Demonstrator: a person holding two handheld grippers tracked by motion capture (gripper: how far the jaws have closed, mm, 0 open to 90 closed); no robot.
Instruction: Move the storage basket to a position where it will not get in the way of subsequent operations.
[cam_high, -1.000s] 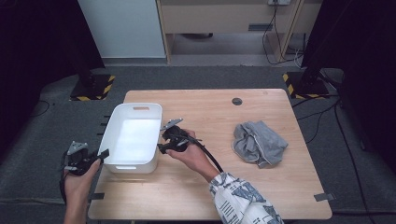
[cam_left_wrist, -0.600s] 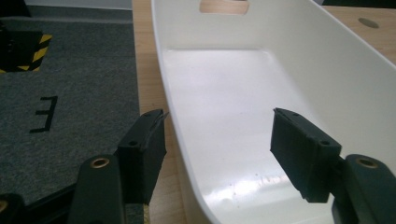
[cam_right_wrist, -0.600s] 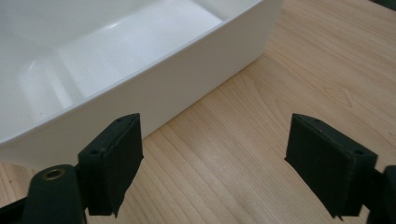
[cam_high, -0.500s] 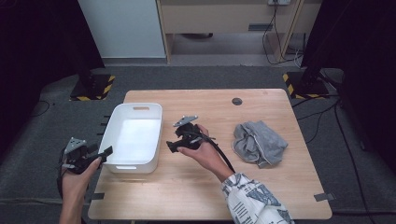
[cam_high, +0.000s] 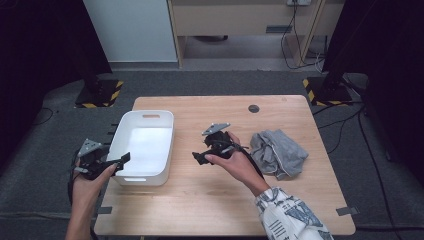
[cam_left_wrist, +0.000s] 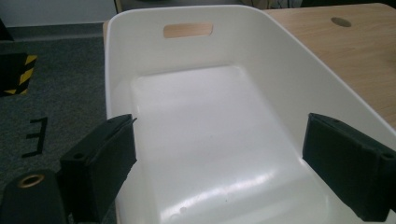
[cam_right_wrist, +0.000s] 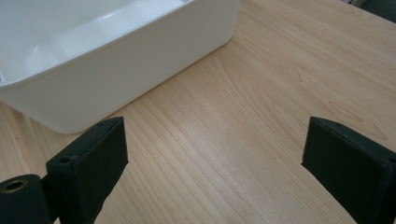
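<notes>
High view is showing the left hand-held gripper gaping empty beside the empty white plastic tub, the right hand-held gripper likewise open, having just widened, the crumpled grey cloth lying unpicked on the wooden bench.

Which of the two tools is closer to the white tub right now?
The left tool: its open jaws hang right at the near left corner of the white tub. The right tool, also open, is over bare table right of the tub.
</notes>
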